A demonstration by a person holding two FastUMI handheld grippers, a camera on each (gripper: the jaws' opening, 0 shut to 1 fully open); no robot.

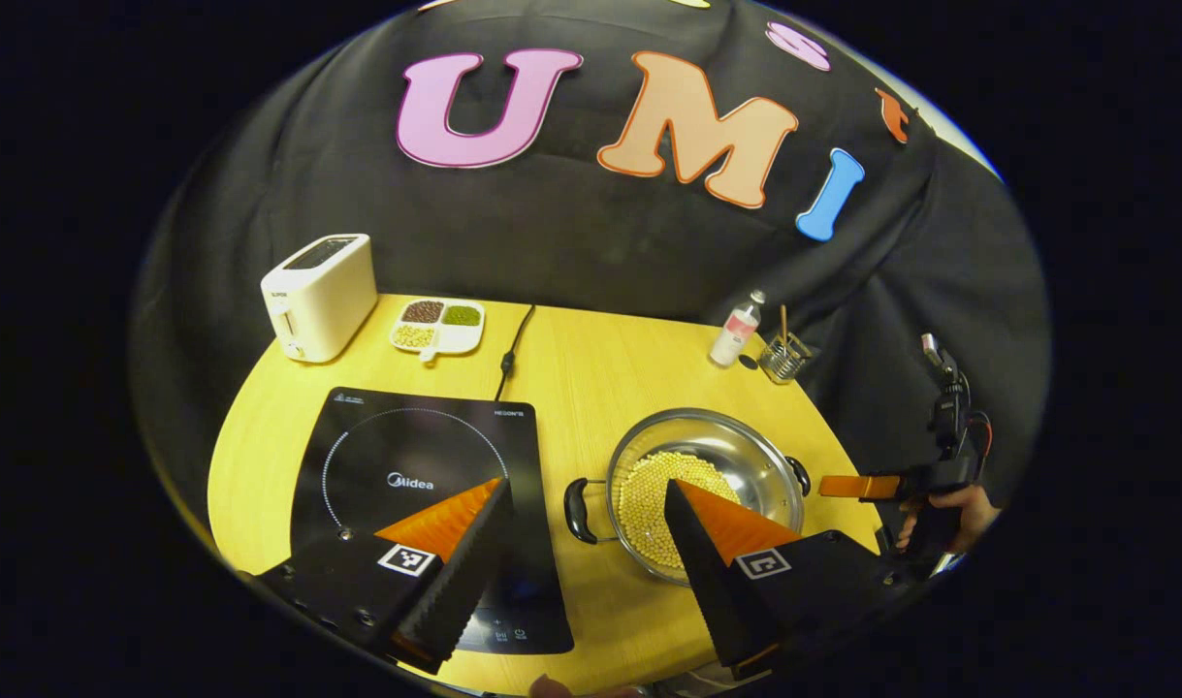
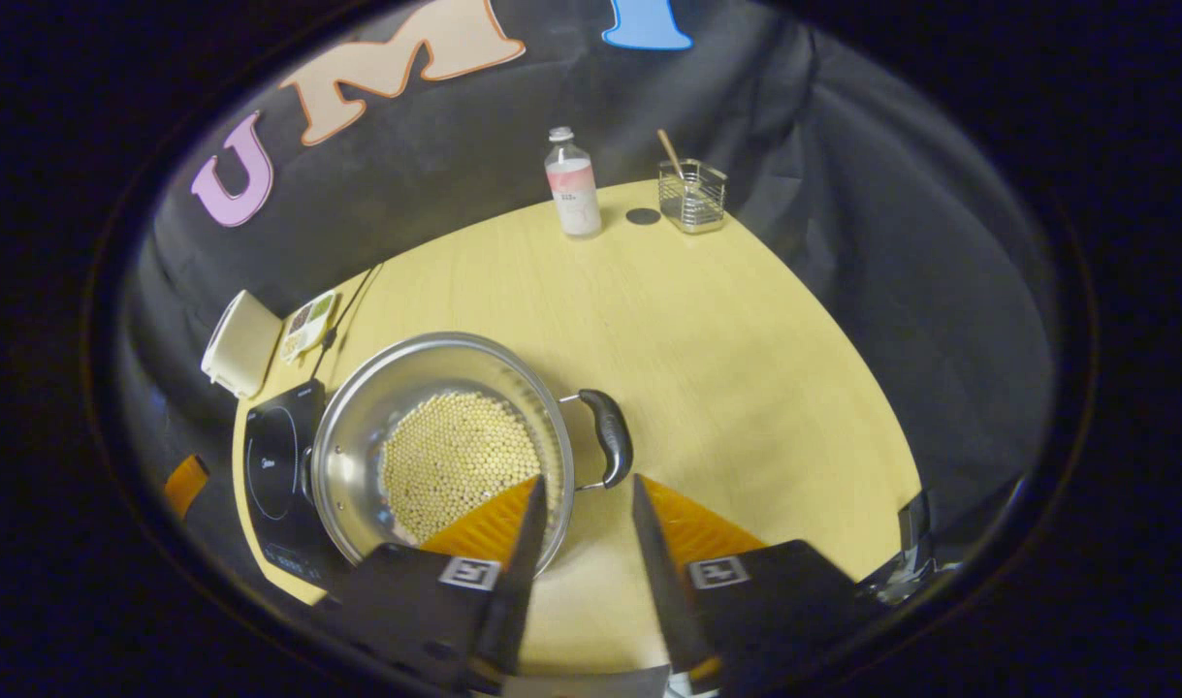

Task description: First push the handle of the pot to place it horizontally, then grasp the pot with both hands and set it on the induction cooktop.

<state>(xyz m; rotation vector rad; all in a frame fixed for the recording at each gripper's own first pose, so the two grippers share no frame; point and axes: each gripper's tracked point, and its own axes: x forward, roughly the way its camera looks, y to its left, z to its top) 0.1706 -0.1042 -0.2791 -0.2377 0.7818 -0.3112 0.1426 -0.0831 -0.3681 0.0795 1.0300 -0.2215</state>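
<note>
Shiny metal pot; glossy cooktop; wood table.

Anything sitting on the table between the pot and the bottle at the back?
No. In the right gripper view, the stretch from the pot to the bottle is bare table.

Induction cooktop: word "Midea" in white, in middle of ring drawn on black glass top. Small white word at cooktop's far right corner, too small to read. Another small mark at its far left corner, also too blurred. Toaster, behind cooktop: tiny dark word on its side, not clear. Bottle: label has small print, too small to read.
</note>
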